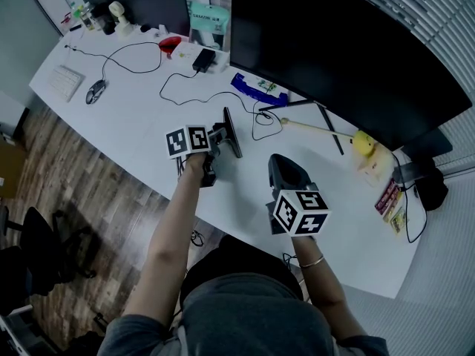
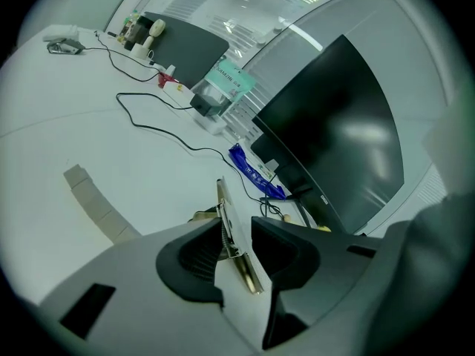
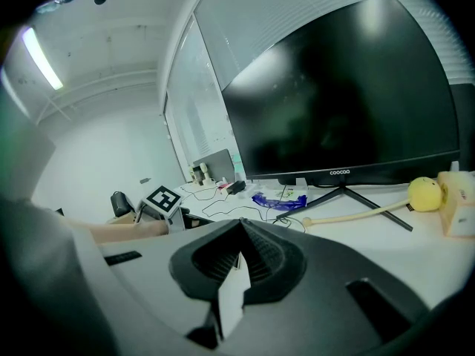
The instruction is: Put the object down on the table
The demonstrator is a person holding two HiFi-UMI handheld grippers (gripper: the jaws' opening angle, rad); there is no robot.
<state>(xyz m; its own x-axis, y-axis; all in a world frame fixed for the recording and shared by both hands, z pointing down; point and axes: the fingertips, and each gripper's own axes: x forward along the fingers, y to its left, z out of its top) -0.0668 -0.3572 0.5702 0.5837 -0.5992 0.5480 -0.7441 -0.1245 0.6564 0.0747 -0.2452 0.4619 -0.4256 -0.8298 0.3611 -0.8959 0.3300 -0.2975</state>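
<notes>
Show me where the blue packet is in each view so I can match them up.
Head view: blue packet upper centre, on the table against the monitor's lower-left edge.
Left gripper view: packet at centre, just left of the monitor's bottom corner.
Right gripper view: packet at centre, below the monitor, left of its stand legs.
Shared landmark: the black monitor.
</notes>
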